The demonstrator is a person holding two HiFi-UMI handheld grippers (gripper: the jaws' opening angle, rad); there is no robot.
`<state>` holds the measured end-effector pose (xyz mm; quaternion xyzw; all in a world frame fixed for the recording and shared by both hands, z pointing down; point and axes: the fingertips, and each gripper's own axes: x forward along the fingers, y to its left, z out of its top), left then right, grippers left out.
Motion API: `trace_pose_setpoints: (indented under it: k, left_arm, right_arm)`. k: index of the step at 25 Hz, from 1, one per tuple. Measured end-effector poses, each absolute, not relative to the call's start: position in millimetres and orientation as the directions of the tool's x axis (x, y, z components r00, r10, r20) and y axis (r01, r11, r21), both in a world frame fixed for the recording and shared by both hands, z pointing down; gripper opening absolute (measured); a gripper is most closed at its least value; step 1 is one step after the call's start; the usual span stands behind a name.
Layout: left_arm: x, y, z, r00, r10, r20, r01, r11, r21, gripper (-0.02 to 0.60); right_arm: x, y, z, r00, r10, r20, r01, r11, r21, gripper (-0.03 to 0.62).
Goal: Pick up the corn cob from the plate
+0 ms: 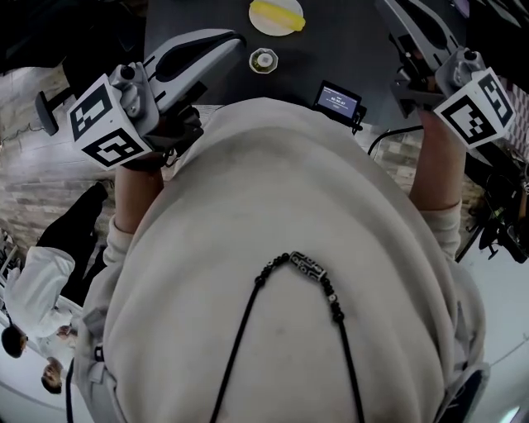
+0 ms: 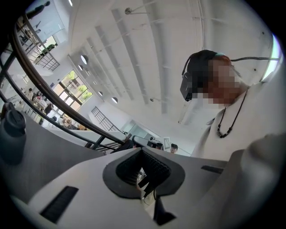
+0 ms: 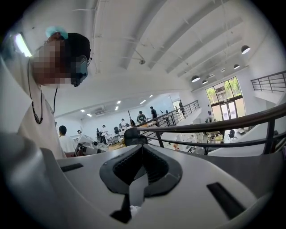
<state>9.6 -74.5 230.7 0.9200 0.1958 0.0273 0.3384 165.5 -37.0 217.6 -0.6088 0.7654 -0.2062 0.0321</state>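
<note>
The yellow corn cob (image 1: 278,14) lies on a white plate (image 1: 263,28) at the far side of the dark table (image 1: 355,49), seen only in the head view. My left gripper (image 1: 235,40) is held over the table's near left part, well short of the plate, its jaws together with nothing between them (image 2: 142,150). My right gripper (image 1: 395,10) is up at the right, also away from the plate, its jaws closed and empty (image 3: 142,145). Both gripper views look level across the hall and show neither corn nor plate.
A small round lidded cup (image 1: 264,60) sits on the table just in front of the plate. A small black device with a screen (image 1: 338,100) stands at the table's near edge. A dark bottle (image 2: 12,134) shows at the left of the left gripper view. Railings and other people lie beyond.
</note>
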Motion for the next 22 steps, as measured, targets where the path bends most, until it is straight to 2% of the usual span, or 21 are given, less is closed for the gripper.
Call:
trace_pose_setpoints:
  k: [22]
  left_arm:
    - [-32, -72, 235, 0.988, 0.154, 0.001, 0.112, -0.725, 0.679, 0.002]
  right_arm:
    - [172, -72, 263, -0.378, -0.891, 0.252, -0.878, 0.258, -0.403, 0.018]
